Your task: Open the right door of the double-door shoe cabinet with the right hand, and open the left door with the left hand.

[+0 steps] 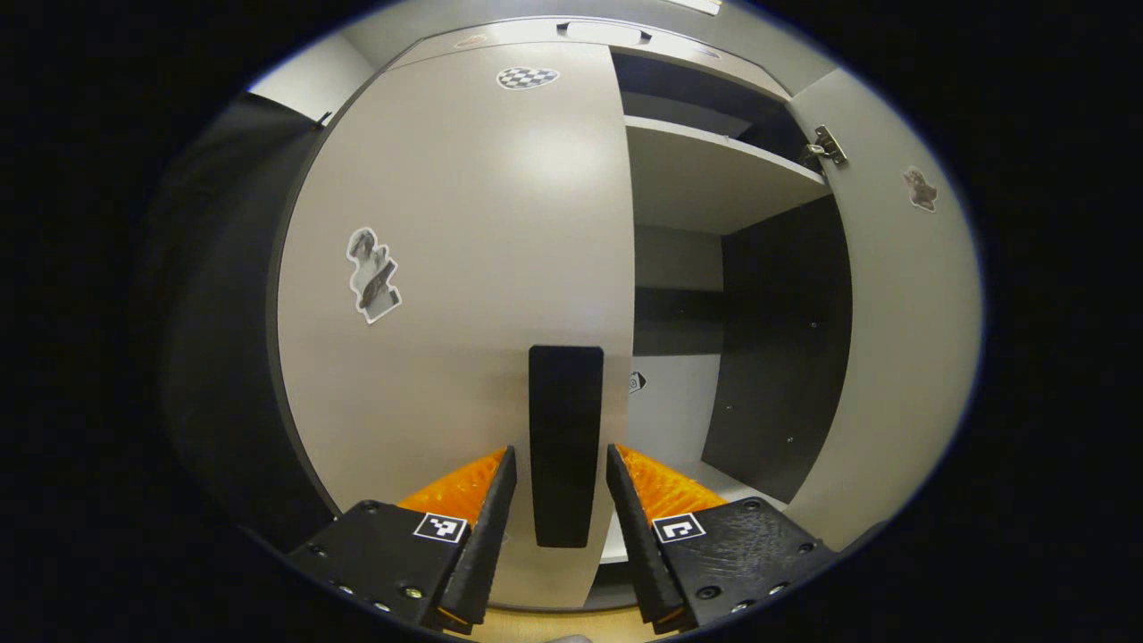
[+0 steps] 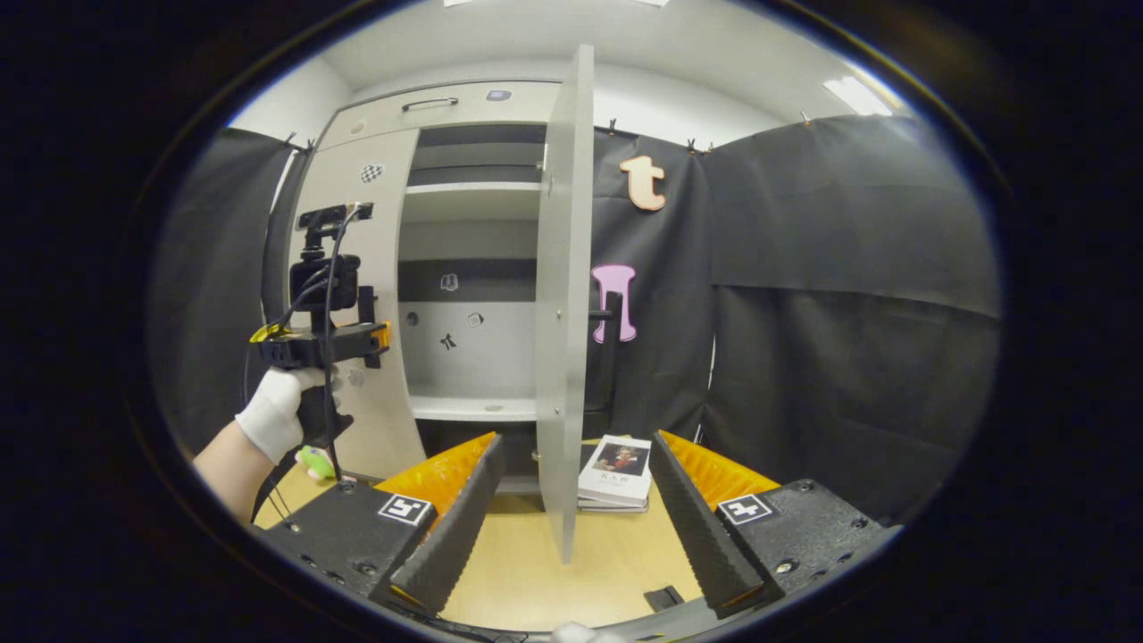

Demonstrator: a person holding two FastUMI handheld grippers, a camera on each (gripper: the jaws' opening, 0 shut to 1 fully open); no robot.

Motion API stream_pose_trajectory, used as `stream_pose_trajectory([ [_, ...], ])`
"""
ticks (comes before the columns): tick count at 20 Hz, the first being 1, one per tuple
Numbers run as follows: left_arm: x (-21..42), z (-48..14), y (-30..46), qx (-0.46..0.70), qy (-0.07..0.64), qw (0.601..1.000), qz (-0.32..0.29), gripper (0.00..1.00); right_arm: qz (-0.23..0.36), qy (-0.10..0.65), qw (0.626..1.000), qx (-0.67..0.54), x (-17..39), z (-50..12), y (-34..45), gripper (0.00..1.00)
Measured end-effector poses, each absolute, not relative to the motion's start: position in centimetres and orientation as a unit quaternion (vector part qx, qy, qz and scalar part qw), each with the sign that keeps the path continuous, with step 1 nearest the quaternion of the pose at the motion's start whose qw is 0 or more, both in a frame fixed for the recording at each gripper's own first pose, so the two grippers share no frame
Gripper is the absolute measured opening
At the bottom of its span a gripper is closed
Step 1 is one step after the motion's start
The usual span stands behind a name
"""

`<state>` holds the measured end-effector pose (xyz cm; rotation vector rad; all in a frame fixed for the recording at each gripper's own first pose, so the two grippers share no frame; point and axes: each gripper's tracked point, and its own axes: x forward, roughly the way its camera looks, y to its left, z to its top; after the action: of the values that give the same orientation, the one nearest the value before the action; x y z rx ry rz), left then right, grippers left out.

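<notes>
The left door [image 1: 446,268] of the shoe cabinet lies flush with the cabinet front. Its dark upright handle [image 1: 565,420] stands between the fingers of my left gripper [image 1: 563,451], which is open with a small gap on each side. The right door [image 1: 902,339] is swung out, showing shelves [image 1: 714,152] inside. In the right gripper view this right door [image 2: 563,295] appears edge-on, with its handle [image 2: 612,339] on the far face. My right gripper [image 2: 576,438] is open a little in front of the door's edge, holding nothing. The left gripper [image 2: 321,344], held by a gloved hand [image 2: 277,406], is at the left door [image 2: 357,268].
A book [image 2: 616,469] lies on the wooden table [image 2: 607,563] by the foot of the open door. Black cloth walls [image 2: 848,313] stand to the right of the cabinet and to its left. A drawer with a handle [image 2: 429,104] tops the cabinet.
</notes>
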<state>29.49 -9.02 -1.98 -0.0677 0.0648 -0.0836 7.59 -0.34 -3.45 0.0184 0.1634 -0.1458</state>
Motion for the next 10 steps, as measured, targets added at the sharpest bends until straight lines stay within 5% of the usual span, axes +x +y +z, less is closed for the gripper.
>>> stream_pose_trajectory([
  [1,29.22,-2.21,-9.09,-0.043,0.039,0.997,-0.044,0.6,-0.071,0.081,0.994,0.009,7.7,-3.47,-0.35,0.99],
  [2,29.3,-2.03,-9.11,-0.04,0.032,0.998,-0.044,0.4,-0.071,0.08,0.994,0.008,7.69,-3.41,-0.31,0.99],
  [10,29.32,-2.06,-9.05,-0.019,0.025,0.999,-0.036,0.1,-0.067,0.081,0.994,0.007,7.41,-3.57,-0.44,1.0],
])
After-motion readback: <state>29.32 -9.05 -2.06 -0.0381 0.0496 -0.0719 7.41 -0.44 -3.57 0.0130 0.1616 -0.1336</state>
